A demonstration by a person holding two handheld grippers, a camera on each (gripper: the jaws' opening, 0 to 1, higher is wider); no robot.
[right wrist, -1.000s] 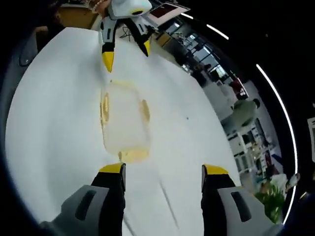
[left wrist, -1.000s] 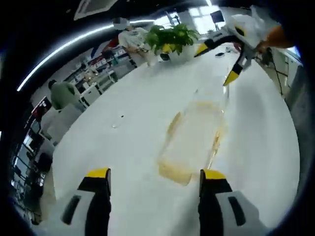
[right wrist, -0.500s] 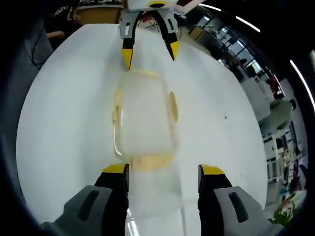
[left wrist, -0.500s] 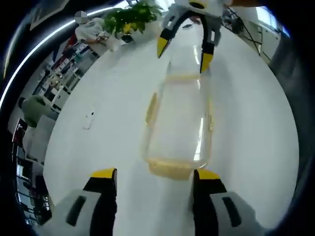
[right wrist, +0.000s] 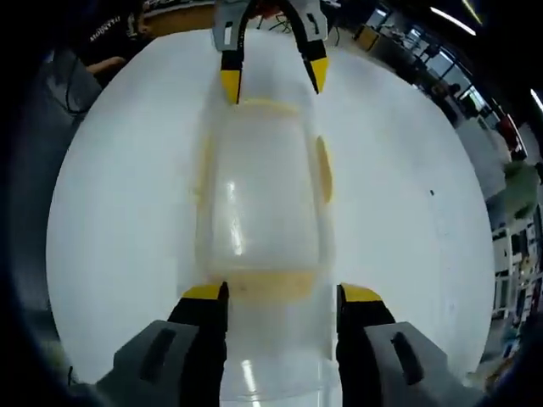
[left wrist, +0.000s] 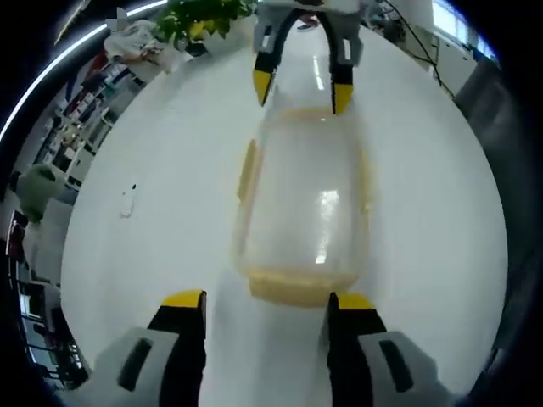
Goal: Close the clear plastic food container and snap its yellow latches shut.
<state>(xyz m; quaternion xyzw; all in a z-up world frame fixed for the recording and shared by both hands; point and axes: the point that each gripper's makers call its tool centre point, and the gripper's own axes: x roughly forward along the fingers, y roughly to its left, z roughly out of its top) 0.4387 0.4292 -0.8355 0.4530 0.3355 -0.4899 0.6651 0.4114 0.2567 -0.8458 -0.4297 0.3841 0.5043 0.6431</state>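
Both tools have drawn closer to the clear container (left wrist: 301,203), which lies on the white bench (left wrist: 153,153) between them. Left tool (left wrist: 265,298) and right tool (right wrist: 282,292) stand apart. No writing is legible; a plant (left wrist: 199,13) stands far off.

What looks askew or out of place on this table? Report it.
Nothing stands out. The clear container sits flat and square on the white table, between the open left gripper and open right gripper, yellow latches at its edges; no spill shows.

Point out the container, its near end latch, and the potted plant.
clear container (left wrist: 305,203), left gripper view, middle of lid.
near end latch (right wrist: 267,286), right gripper view, middle of yellow strip.
potted plant (left wrist: 199,13), left gripper view, on leaves.
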